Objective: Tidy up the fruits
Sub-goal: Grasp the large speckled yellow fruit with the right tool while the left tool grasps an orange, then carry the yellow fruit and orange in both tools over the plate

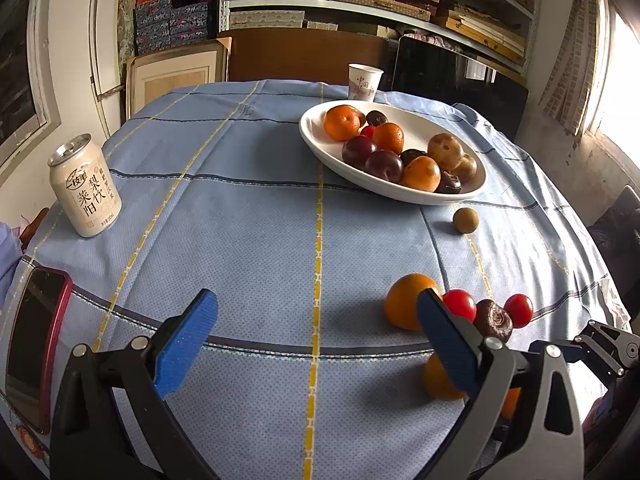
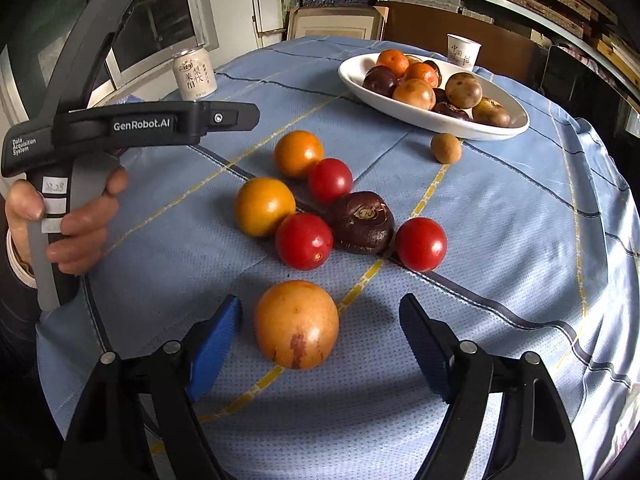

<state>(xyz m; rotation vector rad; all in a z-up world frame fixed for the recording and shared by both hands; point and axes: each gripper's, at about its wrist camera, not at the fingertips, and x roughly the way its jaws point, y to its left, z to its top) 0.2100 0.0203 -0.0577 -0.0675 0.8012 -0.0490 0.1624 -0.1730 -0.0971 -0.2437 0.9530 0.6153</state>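
The white dish (image 2: 434, 120) holds oranges, dark plums and brown fruits. Nearer than the dish, loose fruit lies on the desk (image 2: 500, 240); an orange (image 2: 296, 324) sits untouched between the right gripper (image 2: 320, 338) fingers, spread wide. Left gripper (image 1: 316, 328) fingers gape empty

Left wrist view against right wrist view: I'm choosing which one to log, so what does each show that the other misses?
Only the left: a phone at the table edge.
Only the right: the hand holding the left gripper, a big orange fruit between the right jaws, three tomatoes rather than two.
Both: bowl, can, cup.
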